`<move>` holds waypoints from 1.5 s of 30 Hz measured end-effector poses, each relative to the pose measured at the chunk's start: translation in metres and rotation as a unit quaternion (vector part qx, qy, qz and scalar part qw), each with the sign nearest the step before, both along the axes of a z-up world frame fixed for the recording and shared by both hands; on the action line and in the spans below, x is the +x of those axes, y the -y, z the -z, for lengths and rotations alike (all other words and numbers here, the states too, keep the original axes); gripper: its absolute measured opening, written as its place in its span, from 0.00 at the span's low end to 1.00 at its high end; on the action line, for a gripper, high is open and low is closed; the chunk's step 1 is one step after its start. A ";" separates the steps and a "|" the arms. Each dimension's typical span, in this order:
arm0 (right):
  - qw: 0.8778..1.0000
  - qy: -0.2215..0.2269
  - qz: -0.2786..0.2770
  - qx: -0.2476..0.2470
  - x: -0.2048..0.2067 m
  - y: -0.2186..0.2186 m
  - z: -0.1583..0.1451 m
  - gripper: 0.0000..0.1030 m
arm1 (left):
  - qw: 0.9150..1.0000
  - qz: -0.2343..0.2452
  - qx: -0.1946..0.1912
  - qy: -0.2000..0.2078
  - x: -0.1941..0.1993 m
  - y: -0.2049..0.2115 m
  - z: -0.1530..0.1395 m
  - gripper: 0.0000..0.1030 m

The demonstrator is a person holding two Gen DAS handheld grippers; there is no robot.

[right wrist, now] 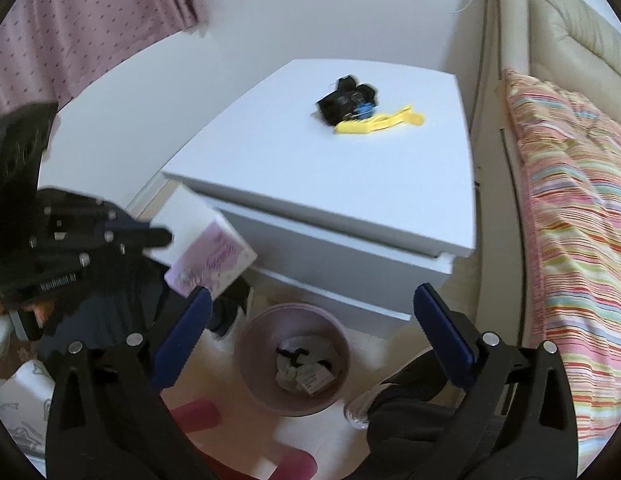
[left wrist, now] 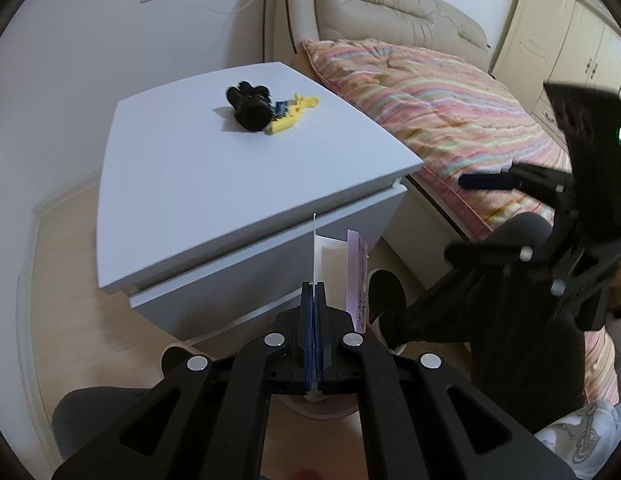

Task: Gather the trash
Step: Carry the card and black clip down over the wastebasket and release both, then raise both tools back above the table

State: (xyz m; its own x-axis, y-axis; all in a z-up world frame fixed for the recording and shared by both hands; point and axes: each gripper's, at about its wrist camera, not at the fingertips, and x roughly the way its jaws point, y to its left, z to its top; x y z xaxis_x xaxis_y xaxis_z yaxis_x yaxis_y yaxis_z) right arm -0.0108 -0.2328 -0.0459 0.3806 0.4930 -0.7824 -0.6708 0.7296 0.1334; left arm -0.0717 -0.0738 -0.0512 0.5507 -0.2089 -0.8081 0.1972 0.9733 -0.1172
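My left tongs are pressed together on a thin white card packet with a pink printed face. I hold it by its lower edge, so it stands up in front of the camera and cannot slip while I carry it. In the right wrist view this same packet is at about 9 o'clock, near the corner of the white desk with drawers, and the left tongs come in from the left edge.

My right tongs stand wide apart with nothing between the blue pads. They hang above the round pink waste bin on the floor at 6 o'clock, in front of the desk. I judge the bin is put there so that things from the desk can go down into it easily. Some paper and one dark piece already lie inside, but I cannot say what they are.

On the desk top, toward 12 o'clock, a black lumpy object touches a flat yellow plastic piece, with something small and blue between them. The blur hides their exact shapes. The striped bed cover fills 3 o'clock. The bin is almost fully hidden behind the tongs in the left wrist view, and the person's dark trousers cover part of the floor.
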 end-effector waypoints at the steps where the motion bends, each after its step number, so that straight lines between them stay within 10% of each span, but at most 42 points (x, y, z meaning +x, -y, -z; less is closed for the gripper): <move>1: 1.000 0.001 0.006 0.002 0.002 0.003 -0.001 0.96 | 1.000 0.003 0.003 -0.003 0.001 0.003 0.003 0.00; 12: 0.998 -0.006 0.052 0.026 0.012 0.031 0.000 0.96 | 0.999 0.032 0.011 -0.032 0.004 0.028 0.019 0.09; 14: 0.998 -0.008 0.053 0.028 0.013 0.032 0.002 0.96 | 0.999 0.030 0.016 -0.043 0.007 0.030 0.024 0.35; 16: 0.998 -0.009 0.052 0.029 0.013 0.032 0.002 0.96 | 0.999 0.024 0.003 -0.038 0.007 0.027 0.025 0.83; 18: 0.998 -0.008 0.050 0.029 0.013 0.032 0.002 0.96 | 0.999 0.016 0.010 -0.027 0.007 0.026 0.024 0.90; 45: 0.999 0.001 0.036 0.020 0.022 0.011 -0.012 0.97 | 0.999 -0.051 -0.014 0.002 0.016 -0.022 -0.008 0.92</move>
State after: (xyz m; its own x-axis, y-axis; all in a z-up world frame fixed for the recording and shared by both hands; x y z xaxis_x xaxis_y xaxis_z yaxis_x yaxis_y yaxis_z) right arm 0.0109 -0.2441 -0.0342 0.4173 0.4954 -0.7619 -0.6171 0.7699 0.1626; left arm -0.0561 -0.0516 -0.0429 0.5730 -0.1736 -0.8010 0.0980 0.9848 -0.1433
